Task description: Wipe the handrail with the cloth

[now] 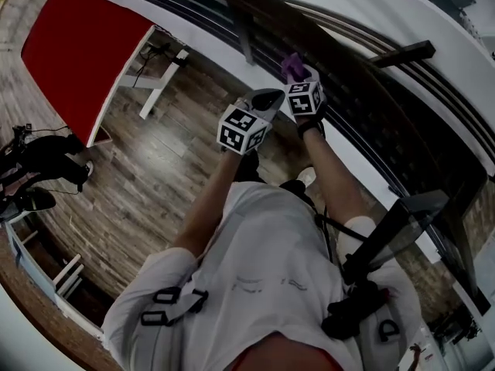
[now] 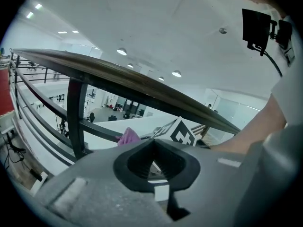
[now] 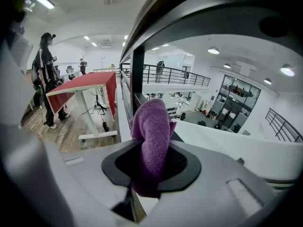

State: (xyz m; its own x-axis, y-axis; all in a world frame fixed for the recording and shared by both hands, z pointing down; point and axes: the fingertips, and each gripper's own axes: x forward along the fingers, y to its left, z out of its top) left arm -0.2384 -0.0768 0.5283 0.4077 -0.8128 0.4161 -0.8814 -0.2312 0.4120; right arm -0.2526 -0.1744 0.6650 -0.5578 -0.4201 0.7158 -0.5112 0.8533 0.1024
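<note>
The dark handrail (image 1: 340, 76) runs diagonally across the head view on black posts and rails. My right gripper (image 1: 296, 74) is up at the rail and is shut on a purple cloth (image 1: 291, 65). In the right gripper view the cloth (image 3: 151, 136) stands folded up out of the jaws, just below the handrail (image 3: 142, 32) and next to a post (image 3: 138, 74). My left gripper (image 1: 272, 97) hovers beside the right one, slightly below the rail, shut on nothing. From the left gripper view the handrail (image 2: 142, 85) passes overhead, with the cloth (image 2: 128, 137) beneath it.
A red-topped table (image 1: 77, 52) stands on the wooden floor to the left. A person (image 3: 47, 79) stands beside it, with dark equipment (image 1: 39, 161) nearby. A black stand (image 1: 387, 238) rises at my right. Beyond the railing the floor drops to an open atrium (image 3: 227, 112).
</note>
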